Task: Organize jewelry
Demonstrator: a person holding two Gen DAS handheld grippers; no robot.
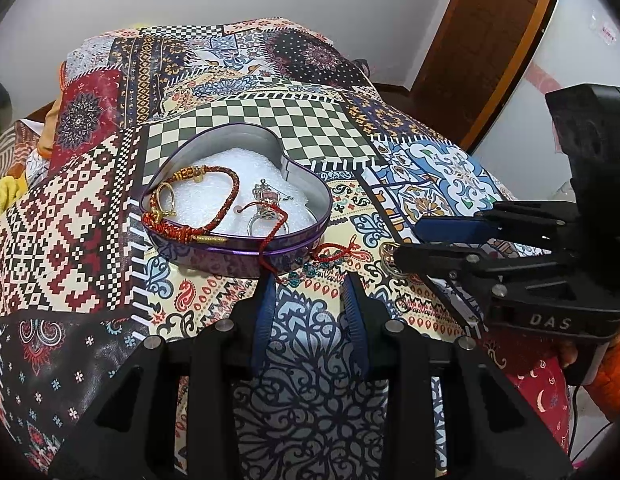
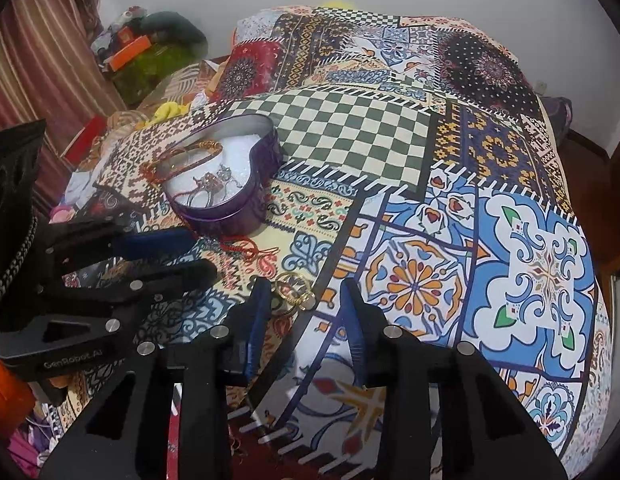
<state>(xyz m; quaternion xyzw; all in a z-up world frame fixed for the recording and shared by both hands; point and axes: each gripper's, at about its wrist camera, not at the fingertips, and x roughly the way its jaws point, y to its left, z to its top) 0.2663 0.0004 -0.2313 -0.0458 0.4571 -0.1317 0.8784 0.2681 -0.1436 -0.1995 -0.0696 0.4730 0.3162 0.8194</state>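
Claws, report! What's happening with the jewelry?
Both claws, left and right, open, empty. Gold rings at right claw's tips. Heart tin half filled. Nothing blocking.

A gold ring lies partly hidden behind the tip of the right tongs in the left wrist view. In the right wrist view, 2 gold rings overlap in a tangle too small to separate. Small pieces inside the heart-shaped tin blur together. A person's orange sleeve is cut off by the picture's edge.
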